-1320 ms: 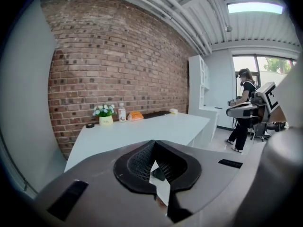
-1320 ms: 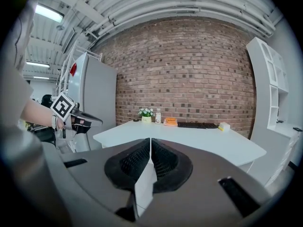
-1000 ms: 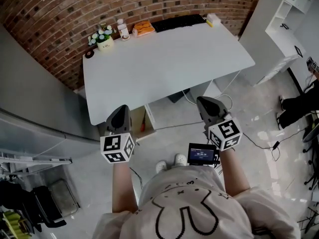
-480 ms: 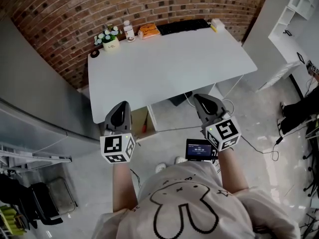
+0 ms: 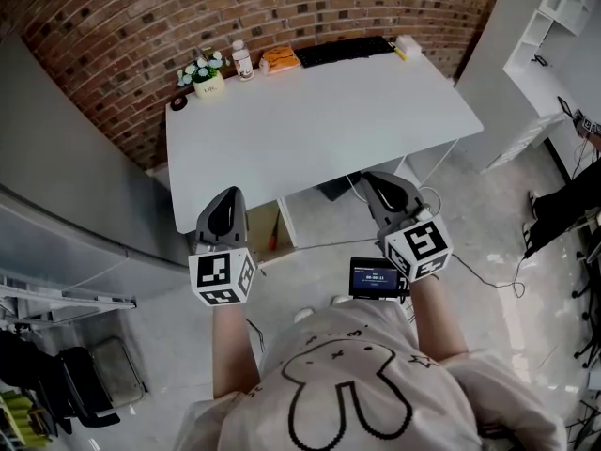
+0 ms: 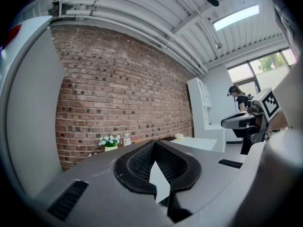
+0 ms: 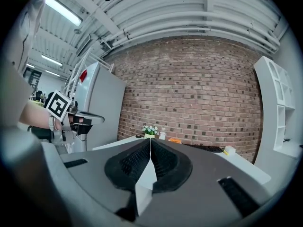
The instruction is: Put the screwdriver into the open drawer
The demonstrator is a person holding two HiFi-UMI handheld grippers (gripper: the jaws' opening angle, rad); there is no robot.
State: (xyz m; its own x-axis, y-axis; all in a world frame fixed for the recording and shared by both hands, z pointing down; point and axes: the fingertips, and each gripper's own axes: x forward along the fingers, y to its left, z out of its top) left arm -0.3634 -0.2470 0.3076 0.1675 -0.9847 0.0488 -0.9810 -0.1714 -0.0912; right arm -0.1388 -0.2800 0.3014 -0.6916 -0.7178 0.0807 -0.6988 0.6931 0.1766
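In the head view my left gripper (image 5: 227, 195) and right gripper (image 5: 370, 178) are held level side by side in front of the white table (image 5: 319, 120). Both are shut with nothing between the jaws. Below the table's front edge, a brown open drawer space (image 5: 260, 222) shows beside a white cabinet (image 5: 315, 216). A thin red-orange thing (image 5: 273, 241) lies in it, too small to tell whether it is the screwdriver. The left gripper view shows the pads of my left gripper (image 6: 154, 144) meeting. The right gripper view shows my right gripper (image 7: 150, 142) closed the same way.
Along the table's far edge by the brick wall stand a flower pot (image 5: 208, 73), a bottle (image 5: 244, 59), an orange item (image 5: 280, 59), a black keyboard (image 5: 343, 49) and a small yellow-white block (image 5: 407, 45). A small screen (image 5: 377, 277) hangs by my right wrist. Another person is at the right edge (image 5: 563, 205).
Both grippers have risen a little and sit slightly closer to the table's front edge. Their jaws have stayed shut and empty.
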